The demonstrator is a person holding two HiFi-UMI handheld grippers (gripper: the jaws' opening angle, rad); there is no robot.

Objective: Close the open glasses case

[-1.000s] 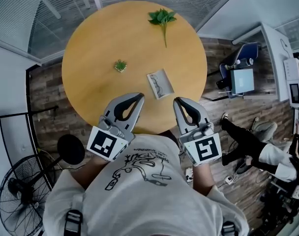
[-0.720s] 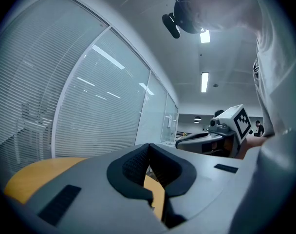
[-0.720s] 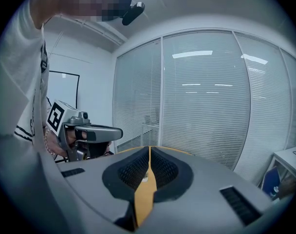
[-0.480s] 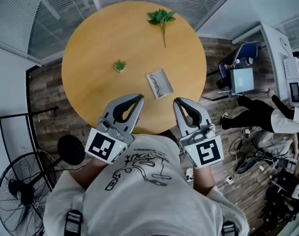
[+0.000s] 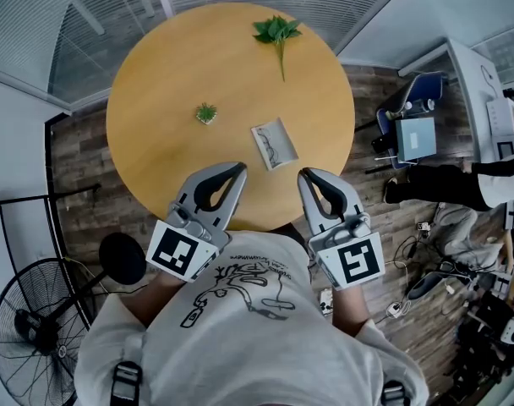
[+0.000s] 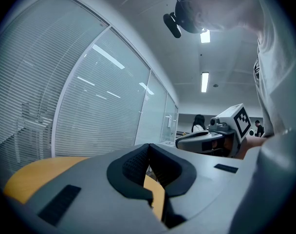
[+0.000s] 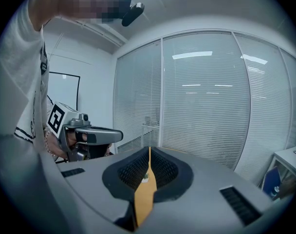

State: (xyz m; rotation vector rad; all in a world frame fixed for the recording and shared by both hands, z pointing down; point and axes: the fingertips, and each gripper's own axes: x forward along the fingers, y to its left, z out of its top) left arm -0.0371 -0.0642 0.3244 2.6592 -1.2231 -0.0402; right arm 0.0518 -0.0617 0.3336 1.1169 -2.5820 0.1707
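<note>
My head camera looks steeply down on the table (image 5: pixel 168 66); cameras on my left claw (image 5: pixel 239 168) and right claw (image 5: pixel 303 174) sit low at its near edge, facing across it.

The left tool (image 5: pixel 239 168) and right tool (image 5: pixel 304 175) hide the table's (image 5: pixel 168 66) near rim; a bystander (image 5: pixel 460 183) is cropped.

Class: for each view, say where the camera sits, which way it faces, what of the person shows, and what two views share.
Head view: on the person's head, looking steeply down at the table and open glasses case; shirt, left tool, right tool show.
Left gripper view: on the left tool, looking past its shut jaws toward window blinds; shirt at right.
Right gripper view: on the right tool, looking past its shut jaws toward blinds; shirt at left.
Shared: each gripper view shows the other tool.
</note>
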